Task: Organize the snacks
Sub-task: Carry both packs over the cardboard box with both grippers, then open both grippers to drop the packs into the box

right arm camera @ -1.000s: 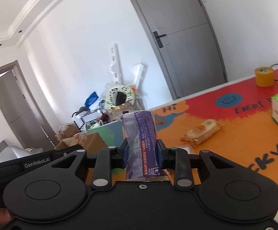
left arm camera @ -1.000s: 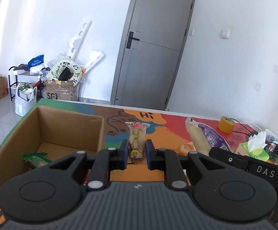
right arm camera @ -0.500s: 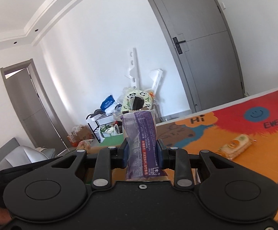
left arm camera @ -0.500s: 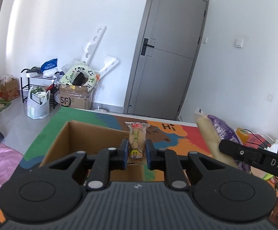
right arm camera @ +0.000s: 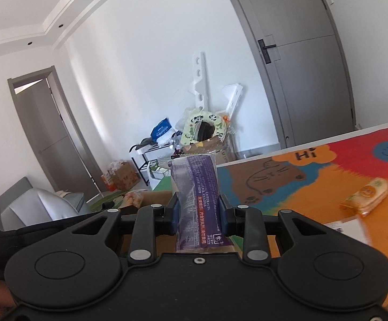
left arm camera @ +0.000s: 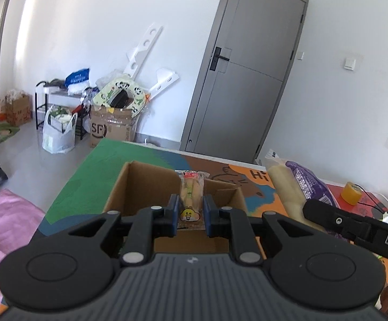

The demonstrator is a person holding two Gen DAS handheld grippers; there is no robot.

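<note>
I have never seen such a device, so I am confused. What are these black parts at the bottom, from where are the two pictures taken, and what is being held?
There is no robot. A person holds a two-finger gripper in each hand, and a camera on each looks forward along its fingers.

The left gripper is shut on a small yellow snack pack, above an open cardboard box.

The right gripper is shut on a purple snack bag.

Both are over a colourful table, where an orange snack pack lies.
</note>
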